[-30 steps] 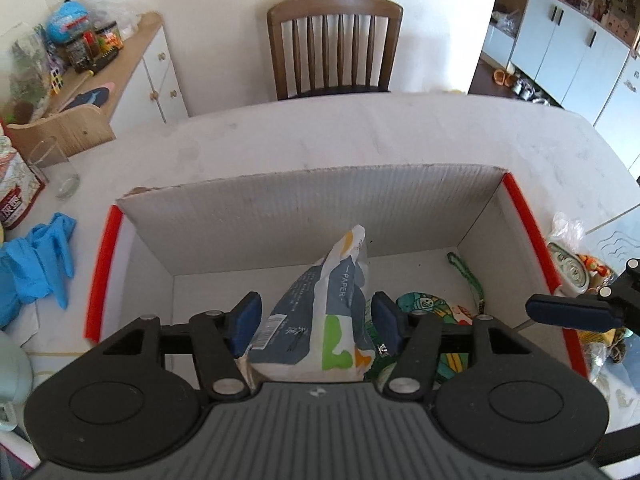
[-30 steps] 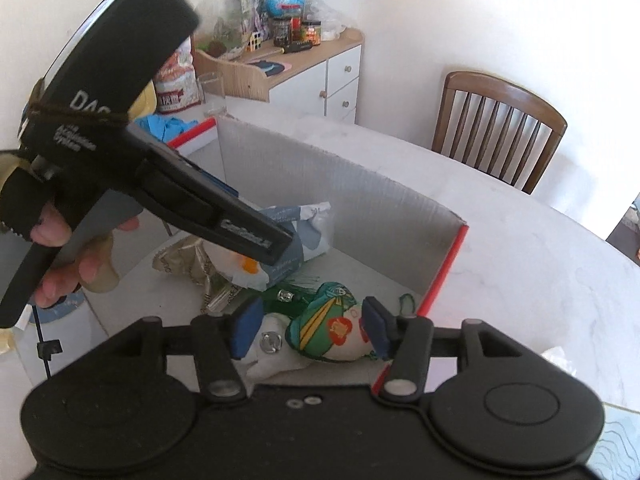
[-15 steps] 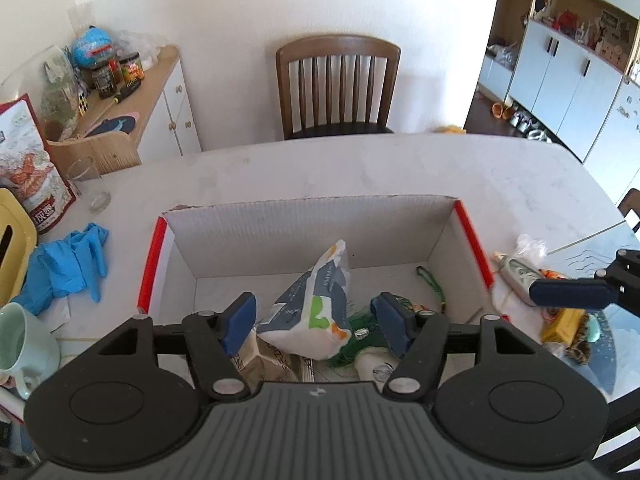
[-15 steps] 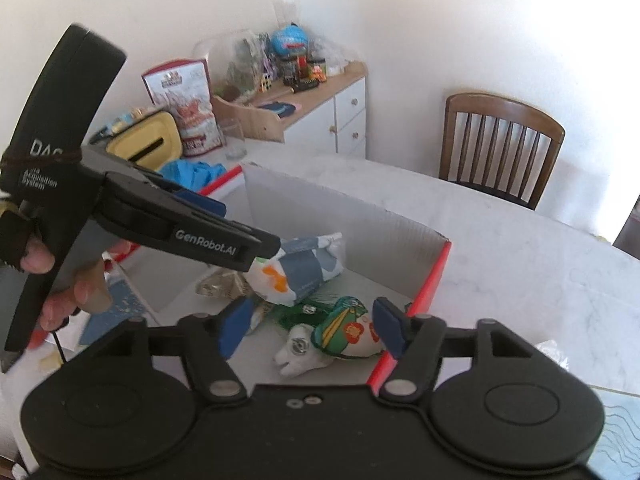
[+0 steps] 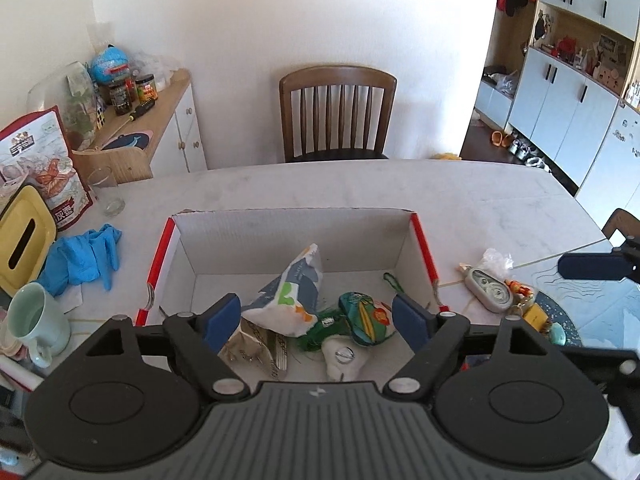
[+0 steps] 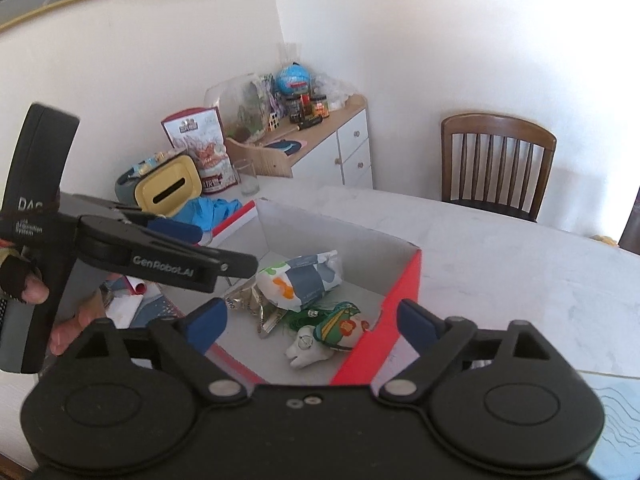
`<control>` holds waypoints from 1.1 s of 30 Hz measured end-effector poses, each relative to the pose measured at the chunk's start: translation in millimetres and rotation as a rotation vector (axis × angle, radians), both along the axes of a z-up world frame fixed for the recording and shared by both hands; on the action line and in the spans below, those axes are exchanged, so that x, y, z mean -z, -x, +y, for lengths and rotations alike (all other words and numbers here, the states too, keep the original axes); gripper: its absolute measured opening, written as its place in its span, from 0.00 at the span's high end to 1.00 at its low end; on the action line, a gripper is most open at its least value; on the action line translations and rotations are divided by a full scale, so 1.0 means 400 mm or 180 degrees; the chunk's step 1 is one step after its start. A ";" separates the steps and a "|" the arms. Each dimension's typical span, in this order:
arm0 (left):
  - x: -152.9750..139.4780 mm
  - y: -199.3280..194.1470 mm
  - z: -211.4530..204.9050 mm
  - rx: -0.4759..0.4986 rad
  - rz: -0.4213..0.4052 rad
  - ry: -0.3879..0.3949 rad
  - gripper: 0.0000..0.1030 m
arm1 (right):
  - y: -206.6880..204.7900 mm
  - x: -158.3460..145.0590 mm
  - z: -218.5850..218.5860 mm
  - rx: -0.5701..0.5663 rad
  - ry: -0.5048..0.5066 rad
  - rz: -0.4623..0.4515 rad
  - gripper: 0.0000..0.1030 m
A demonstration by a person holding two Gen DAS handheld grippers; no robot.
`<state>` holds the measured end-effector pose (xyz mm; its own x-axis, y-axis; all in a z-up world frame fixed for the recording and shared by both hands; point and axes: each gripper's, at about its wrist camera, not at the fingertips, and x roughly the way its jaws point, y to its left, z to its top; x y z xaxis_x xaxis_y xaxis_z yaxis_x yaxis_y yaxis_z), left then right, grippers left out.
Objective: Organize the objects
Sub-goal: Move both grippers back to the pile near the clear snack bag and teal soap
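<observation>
Now | cardboard box [image 5: 294, 236] below both claws holds paper packet [image 5: 290, 298], toy horse [image 6: 324, 338] | left claw [image 5: 316, 322], right claw [image 6: 310, 322] opening, empty | only right view shows the hand [image 6: 38, 296] | only left view shows tape dispenser [image 5: 488, 290] right of the box

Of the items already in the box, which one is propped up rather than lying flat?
The tissue pack, white and grey-blue with orange and green marks: it leans with one end raised. The plush toy and crumpled wrapper lie on the box floor.
</observation>
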<state>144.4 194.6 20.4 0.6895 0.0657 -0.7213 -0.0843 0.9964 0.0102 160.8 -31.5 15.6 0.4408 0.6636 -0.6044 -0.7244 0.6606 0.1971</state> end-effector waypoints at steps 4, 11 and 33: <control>-0.002 0.029 -0.035 -0.0020 -0.0026 0.0005 0.16 | 0.010 -0.008 -0.057 -0.0001 -0.0052 0.0002 0.07; 0.008 0.064 -0.105 0.0015 -0.0034 -0.0010 0.16 | 0.021 -0.006 -0.163 0.0012 -0.0069 -0.0017 0.05; 0.148 0.036 -0.409 0.0518 -0.0028 0.0270 0.01 | -0.023 0.158 -0.480 0.0338 0.0399 0.0044 0.07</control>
<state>130.1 30.9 -38.8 0.6923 -0.1081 -0.7135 0.0783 0.9941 -0.0746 170.0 -223.4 -47.7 0.4955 0.5328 -0.6860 -0.6470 0.7533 0.1177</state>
